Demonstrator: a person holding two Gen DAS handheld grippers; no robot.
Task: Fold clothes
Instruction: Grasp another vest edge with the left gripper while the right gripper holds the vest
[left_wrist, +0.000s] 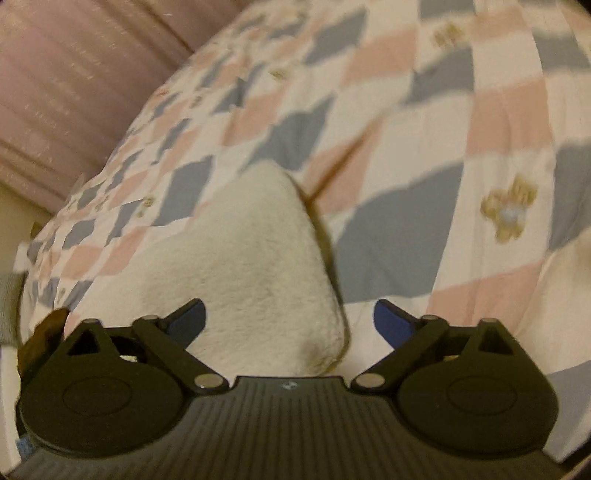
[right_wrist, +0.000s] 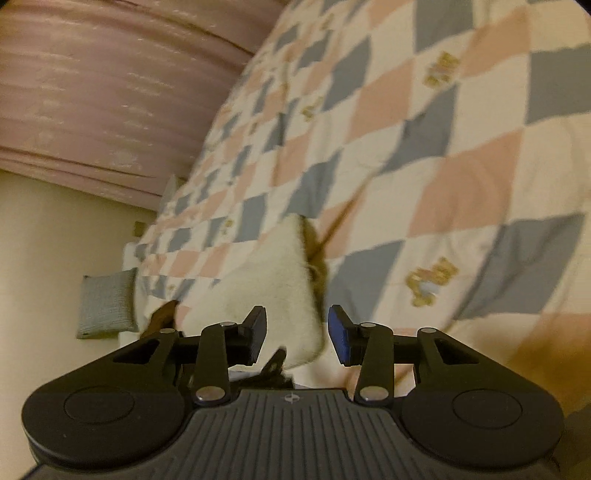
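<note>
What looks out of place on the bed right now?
Little stands out. The cream fleece garment lies on the checkered quilt with a brown layer peeking out along one edge, so the edges look misaligned.

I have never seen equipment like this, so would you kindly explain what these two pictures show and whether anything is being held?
A person carries a hand-held two-finger gripper in each hand, each with a fisheye camera looking forward along its fingers. One picture comes from the left gripper, the other from the right gripper. The black parts at the bottom are the tools themselves. Both look down at a bed covered by a checked quilt in pink, grey-blue and white. On it lies a cream fleecy garment, apparently folded. Both sets of jaws stand apart; neither clamps anything.
</note>
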